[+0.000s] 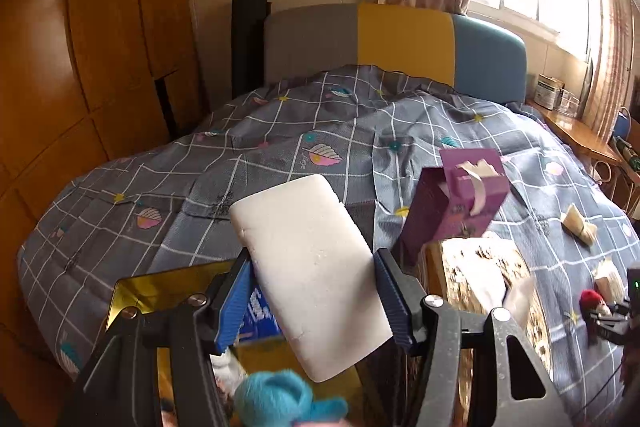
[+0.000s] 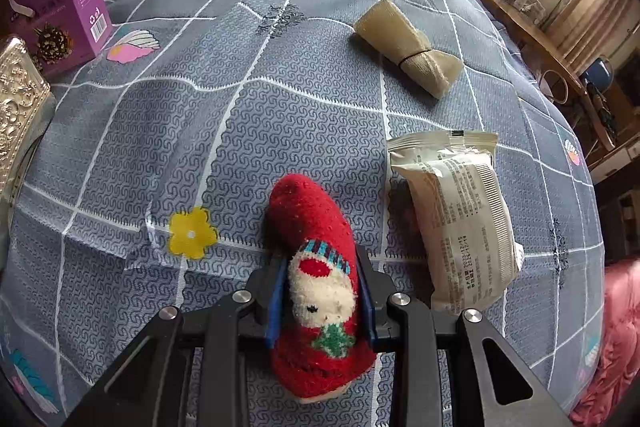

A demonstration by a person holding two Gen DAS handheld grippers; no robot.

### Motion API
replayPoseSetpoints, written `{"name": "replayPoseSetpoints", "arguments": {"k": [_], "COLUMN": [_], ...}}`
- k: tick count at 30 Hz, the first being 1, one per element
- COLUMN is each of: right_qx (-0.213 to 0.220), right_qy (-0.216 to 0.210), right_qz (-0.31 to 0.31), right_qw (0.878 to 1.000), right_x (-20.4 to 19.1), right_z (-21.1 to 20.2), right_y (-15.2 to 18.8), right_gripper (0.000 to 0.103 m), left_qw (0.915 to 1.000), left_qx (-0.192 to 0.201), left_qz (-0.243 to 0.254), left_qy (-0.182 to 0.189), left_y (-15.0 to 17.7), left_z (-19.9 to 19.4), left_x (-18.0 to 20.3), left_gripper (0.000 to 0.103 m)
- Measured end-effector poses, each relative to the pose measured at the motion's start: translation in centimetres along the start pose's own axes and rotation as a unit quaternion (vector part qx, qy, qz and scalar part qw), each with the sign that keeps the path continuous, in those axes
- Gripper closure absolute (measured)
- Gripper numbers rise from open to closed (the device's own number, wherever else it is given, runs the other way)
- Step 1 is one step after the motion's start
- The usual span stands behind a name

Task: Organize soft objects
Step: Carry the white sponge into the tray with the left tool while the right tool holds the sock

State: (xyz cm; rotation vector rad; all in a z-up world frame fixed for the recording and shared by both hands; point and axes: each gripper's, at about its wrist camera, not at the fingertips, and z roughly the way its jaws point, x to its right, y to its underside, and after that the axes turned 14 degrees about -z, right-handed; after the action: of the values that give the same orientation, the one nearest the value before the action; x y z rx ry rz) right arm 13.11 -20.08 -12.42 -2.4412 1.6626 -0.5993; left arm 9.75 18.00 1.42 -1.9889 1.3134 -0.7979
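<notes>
Bedroom setup: bed (image 2: 312, 99) with grey grid quilt carries everything, striped headboard (image 1: 400, 43) at the far end, window on the right. Left claw (image 1: 316, 291) is clenched on a white foam block (image 1: 308, 267), pads pressing both long sides, block lifted clear of the quilt and tilted, hanging above a gold-rimmed box (image 1: 160, 287) near the foot-end edge; a blue fuzzy item (image 1: 280, 399) already sits low in that area, so the box looks like the collection bin and the block is likely staged for a drop. Right claw (image 2: 322, 291) is grasping a red Santa sock (image 2: 316, 267) around its middle, toe pointing toward the headboard; sock appears to lie on the quilt, so probably a fresh pick. Claw pose is low and near-level with the bed. Beside the sock: a sealed white packet (image 2: 456, 223); further up, a tied beige cloth roll (image 2: 408, 47). Purple carton (image 2: 64, 7) stands toward the left edge, next to an embossed tin (image 2: 16, 99).
</notes>
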Motion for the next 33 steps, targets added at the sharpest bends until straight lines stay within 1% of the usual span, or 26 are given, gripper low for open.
{"name": "replayPoseSetpoints", "arguments": {"k": [4, 14, 20, 25, 27, 30, 33], "right_qx": [0.001, 0.001, 0.002, 0.002, 0.002, 0.001, 0.001], "right_qy": [0.005, 0.009, 0.012, 0.017, 0.019, 0.02, 0.023], "right_qz": [-0.006, -0.009, -0.013, -0.019, -0.021, -0.025, -0.029], "right_qw": [1.0, 1.0, 1.0, 1.0, 1.0, 0.999, 0.999], "right_x": [-0.3, -0.5, -0.4, -0.7, -0.7, -0.7, -0.7], "right_z": [-0.2, -0.4, -0.5, -0.6, -0.6, -0.7, -0.6], "right_y": [0.0, 0.1, 0.1, 0.1, 0.1, 0.1, 0.1], "right_gripper": [0.071, 0.071, 0.071, 0.071, 0.071, 0.073, 0.074], "left_qw": [1.0, 0.9998, 0.9997, 0.9984, 0.9973, 0.9934, 0.984], "left_qx": [0.005, -0.012, -0.02, -0.044, -0.053, -0.063, -0.076], "left_qz": [0.001, -0.01, -0.018, -0.033, -0.048, -0.091, -0.155], "left_qy": [0.003, 0.009, 0.0, -0.014, -0.016, -0.03, -0.044], "left_y": [1.1, 3.4, 4.9, 6.5, 7.0, 7.5, 7.7], "left_z": [-1.3, -2.7, -3.1, -2.9, -3.1, -3.8, -4.4], "left_x": [-0.4, -2.2, -3.6, -5.7, -7.2, -10.7, -14.9], "left_gripper": [0.043, 0.043, 0.043, 0.043, 0.043, 0.043, 0.043]}}
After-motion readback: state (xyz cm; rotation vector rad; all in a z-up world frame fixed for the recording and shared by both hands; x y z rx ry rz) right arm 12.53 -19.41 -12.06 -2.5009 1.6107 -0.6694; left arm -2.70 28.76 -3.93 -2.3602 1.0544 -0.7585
